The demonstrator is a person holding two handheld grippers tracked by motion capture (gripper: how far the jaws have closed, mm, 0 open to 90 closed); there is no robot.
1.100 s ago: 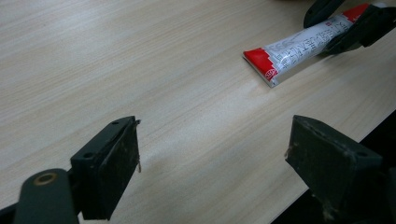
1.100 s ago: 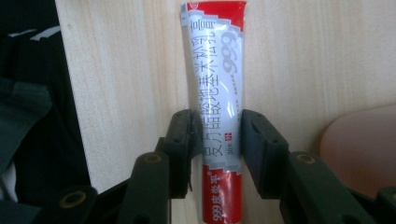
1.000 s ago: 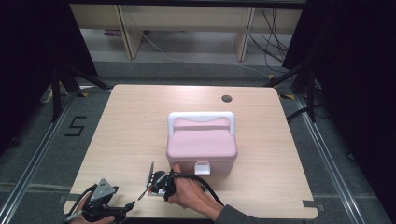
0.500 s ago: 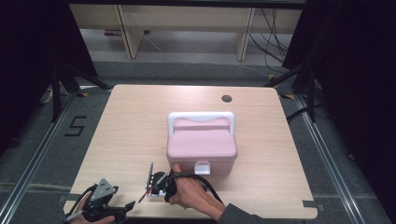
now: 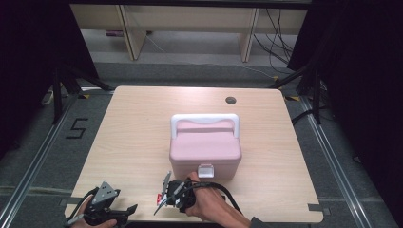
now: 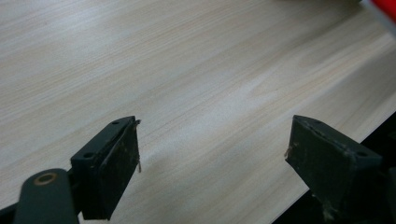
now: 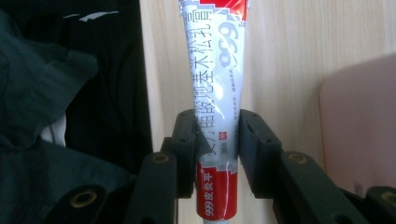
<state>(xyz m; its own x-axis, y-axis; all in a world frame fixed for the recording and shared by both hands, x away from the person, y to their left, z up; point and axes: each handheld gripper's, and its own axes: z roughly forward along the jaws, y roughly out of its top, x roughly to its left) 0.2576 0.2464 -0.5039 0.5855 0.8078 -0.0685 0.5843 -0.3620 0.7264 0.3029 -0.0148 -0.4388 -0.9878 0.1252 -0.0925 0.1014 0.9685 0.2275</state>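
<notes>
A white tube (image 7: 215, 93) with red ends, bearing printed characters and "999", is sitting pinched across its flattened body in the right tool (image 7: 217, 140), whose jaws are clamping it from both sides. In the high view the tube (image 5: 164, 195) is hanging just in front of the pink box (image 5: 205, 152), near its white latch (image 5: 206, 170), over the counter (image 5: 133, 137). The box, with its white handle (image 5: 205, 119) folded back, is sitting mid-counter. Left of the box, at the counter's near edge, the left tool (image 6: 212, 158) is resting released, jaws spread wide over bare wood.

Ointment tube (image 7: 215, 93): white and red, printed "999", clamped between the right gripper's (image 7: 215, 154) jaws. Pink storage box (image 5: 205, 147): lid closed, white handle, table centre.
</notes>
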